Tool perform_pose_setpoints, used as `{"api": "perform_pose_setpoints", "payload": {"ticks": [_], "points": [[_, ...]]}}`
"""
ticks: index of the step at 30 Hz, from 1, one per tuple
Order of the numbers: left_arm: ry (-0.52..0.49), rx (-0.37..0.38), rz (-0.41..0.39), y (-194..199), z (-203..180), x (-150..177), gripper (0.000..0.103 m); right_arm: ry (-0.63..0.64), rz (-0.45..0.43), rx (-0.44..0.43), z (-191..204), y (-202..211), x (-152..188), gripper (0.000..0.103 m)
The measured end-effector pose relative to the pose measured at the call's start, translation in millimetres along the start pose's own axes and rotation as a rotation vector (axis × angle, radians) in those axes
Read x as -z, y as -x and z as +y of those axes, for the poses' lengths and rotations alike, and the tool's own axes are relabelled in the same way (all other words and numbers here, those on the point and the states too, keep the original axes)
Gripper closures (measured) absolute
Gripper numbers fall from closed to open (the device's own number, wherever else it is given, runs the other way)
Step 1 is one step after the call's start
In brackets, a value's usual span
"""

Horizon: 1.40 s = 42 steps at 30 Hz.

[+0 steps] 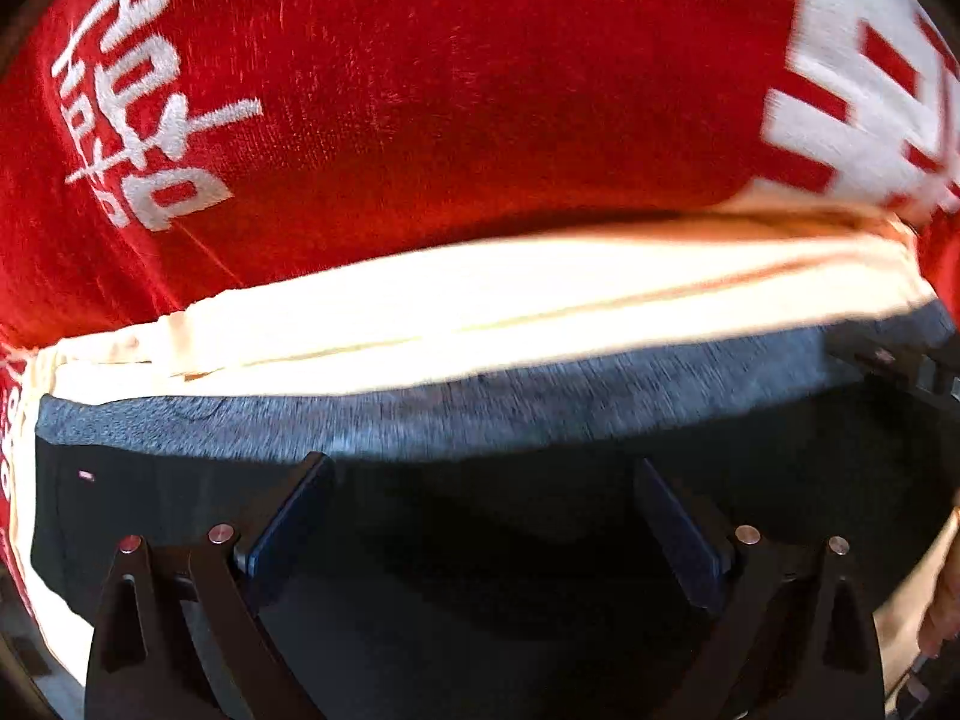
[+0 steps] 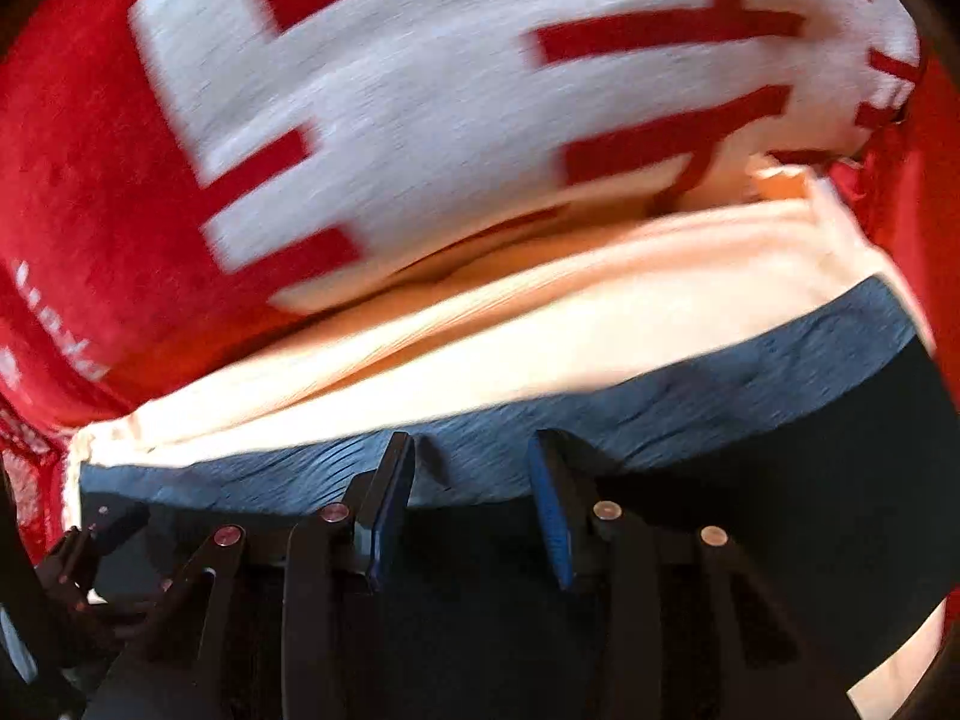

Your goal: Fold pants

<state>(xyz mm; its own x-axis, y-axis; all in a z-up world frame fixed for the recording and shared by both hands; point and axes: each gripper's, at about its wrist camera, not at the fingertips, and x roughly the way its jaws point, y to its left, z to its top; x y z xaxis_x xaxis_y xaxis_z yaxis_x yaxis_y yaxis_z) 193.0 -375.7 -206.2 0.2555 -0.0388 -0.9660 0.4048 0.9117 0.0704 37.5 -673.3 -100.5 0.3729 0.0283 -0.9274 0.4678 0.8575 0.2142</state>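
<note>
The dark pants (image 1: pixel 480 546) lie flat, and their grey ribbed waistband (image 1: pixel 480 414) runs across the picture just beyond the fingers. My left gripper (image 1: pixel 480 474) hangs over the dark cloth near the band; its jaws stand wide open with nothing pinched. In the right wrist view the same pants (image 2: pixel 780 510) and waistband (image 2: pixel 690 408) fill the lower half. My right gripper (image 2: pixel 471 444) has its blue fingertips at the band's near edge. A gap shows between the pads, and they do not press on the cloth.
A cream cloth (image 1: pixel 480 306) lies under the pants and beyond the waistband. It rests on a red cover with white lettering (image 1: pixel 420 90), also seen as the red cover (image 2: pixel 90 180). A hand (image 1: pixel 942 600) shows at the right edge. Dark gripper parts (image 2: pixel 90 552) sit at the lower left.
</note>
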Motion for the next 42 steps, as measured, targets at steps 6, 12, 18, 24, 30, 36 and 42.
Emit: {"api": "perform_pose_setpoints", "payload": {"ticks": [6,12,18,24,30,36,42], "points": [[0.077,-0.021,0.009,-6,13,-16,0.003,-0.071,-0.036,0.197,-44,16,-17,0.066],[0.065,-0.071,0.036,-17,20,-19,0.003,-0.131,-0.041,0.199,-61,59,2,0.063],[0.085,-0.072,0.005,-23,21,-13,0.000,-0.084,0.009,0.295,-81,75,49,0.063],[0.040,-0.079,-0.013,-25,16,-10,0.000,0.008,-0.010,0.323,-96,70,60,0.063],[0.012,-0.098,0.014,-6,9,-18,0.001,-0.081,0.013,0.295,-105,83,55,0.061],[-0.017,-0.116,0.016,4,4,-14,0.001,-0.110,0.014,0.268,-94,103,73,0.057],[-0.030,-0.107,0.004,21,4,-2,0.001,-0.149,0.024,0.235,-94,108,84,0.056]]}}
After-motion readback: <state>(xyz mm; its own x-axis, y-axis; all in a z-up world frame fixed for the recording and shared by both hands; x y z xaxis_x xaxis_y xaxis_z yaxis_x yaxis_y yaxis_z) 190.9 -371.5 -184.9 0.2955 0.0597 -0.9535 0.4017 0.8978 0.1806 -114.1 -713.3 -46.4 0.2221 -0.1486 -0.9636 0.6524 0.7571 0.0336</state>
